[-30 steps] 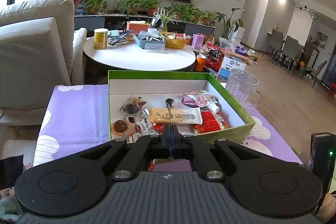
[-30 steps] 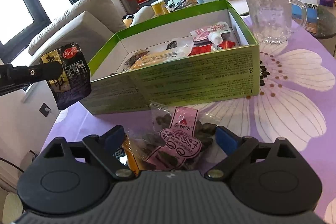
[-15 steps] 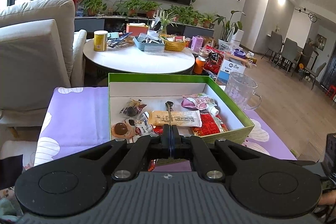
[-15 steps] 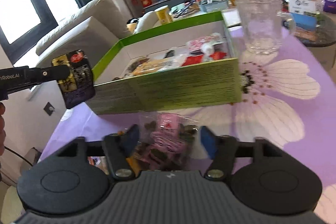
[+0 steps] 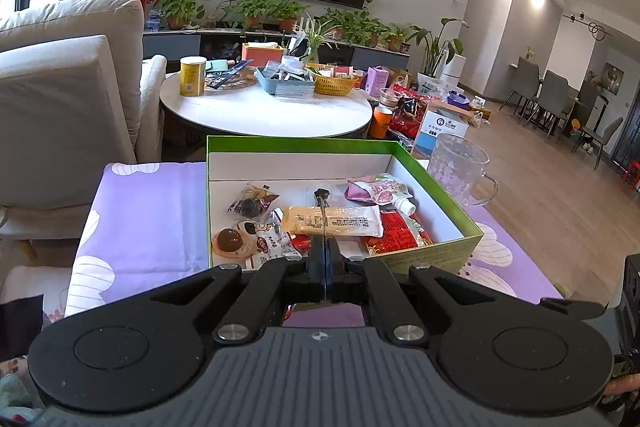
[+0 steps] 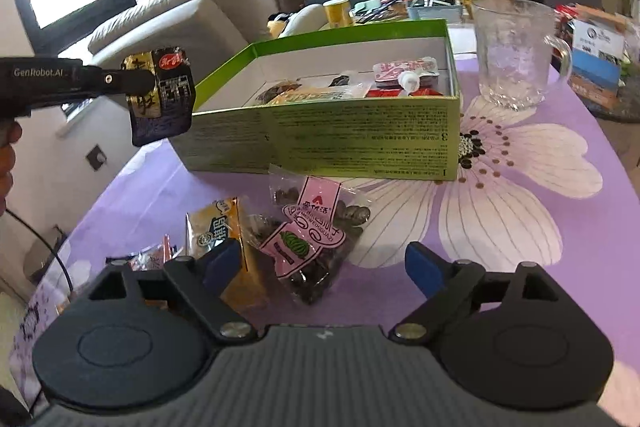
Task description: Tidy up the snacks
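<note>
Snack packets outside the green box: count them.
4: a dark packet held by the left gripper, a seed bag, an orange packet and a small wrapper on the cloth; more may be hidden.

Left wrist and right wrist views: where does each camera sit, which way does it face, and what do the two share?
Left wrist: rides on the left gripper, jaws shut, looking down into the green box from its near side toward the TV; only its own black linkage shows.
Right wrist: rides on the right gripper, jaws opening, over the seed packet on the purple cloth; the left gripper holding a dark packet and a hand show.
Shared: green box, glass mug.
</note>
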Demonstrator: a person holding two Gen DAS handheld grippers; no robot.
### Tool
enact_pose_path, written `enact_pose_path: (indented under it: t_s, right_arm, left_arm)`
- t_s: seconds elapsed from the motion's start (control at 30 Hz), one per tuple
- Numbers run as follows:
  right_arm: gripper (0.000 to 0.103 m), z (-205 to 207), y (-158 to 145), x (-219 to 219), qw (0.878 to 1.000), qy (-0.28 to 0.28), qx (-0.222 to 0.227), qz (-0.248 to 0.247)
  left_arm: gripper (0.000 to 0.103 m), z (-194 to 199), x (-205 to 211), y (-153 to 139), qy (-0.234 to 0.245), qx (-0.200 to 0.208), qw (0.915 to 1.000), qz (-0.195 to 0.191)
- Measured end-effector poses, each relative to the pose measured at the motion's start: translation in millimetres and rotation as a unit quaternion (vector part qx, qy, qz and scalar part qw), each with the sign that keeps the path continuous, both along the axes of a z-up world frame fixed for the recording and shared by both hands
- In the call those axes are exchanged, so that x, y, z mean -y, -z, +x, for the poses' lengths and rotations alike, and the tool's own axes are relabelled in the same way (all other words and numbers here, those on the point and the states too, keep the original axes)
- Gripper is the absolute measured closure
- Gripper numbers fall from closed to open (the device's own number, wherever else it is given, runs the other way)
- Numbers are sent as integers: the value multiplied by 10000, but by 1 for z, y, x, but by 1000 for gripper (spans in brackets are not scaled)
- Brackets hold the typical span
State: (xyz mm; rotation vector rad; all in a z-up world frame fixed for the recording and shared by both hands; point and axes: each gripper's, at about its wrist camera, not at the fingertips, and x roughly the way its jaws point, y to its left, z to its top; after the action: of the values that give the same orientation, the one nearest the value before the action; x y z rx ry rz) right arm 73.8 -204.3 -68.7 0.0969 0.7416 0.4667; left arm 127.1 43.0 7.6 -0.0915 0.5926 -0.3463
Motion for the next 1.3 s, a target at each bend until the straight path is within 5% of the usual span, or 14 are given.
enact_pose_path:
  t_s: [0.37, 0.93, 1.17, 1.23, 1.3]
  right_arm:
    - [23, -2, 13, 0, 9932, -623, 109, -977]
    - [23, 45, 29, -43, 9910, -724, 759, -827]
    - [35, 30, 18, -35, 9930, -670, 813, -540]
    - [55, 25, 12, -31, 9934, -676, 819, -437]
    - [55, 17, 8, -27, 9941, -638, 801, -370]
  left_arm:
    - [102, 0, 9, 4, 88, -18, 9999, 72]
    - [102, 2, 9, 13, 66, -122, 9999, -41]
    - [102, -4, 9, 5, 60, -30, 10000, -55]
    - [102, -6, 9, 4, 53, 1, 10000, -62]
    - [102, -8, 9, 2, 55, 24, 10000, -74]
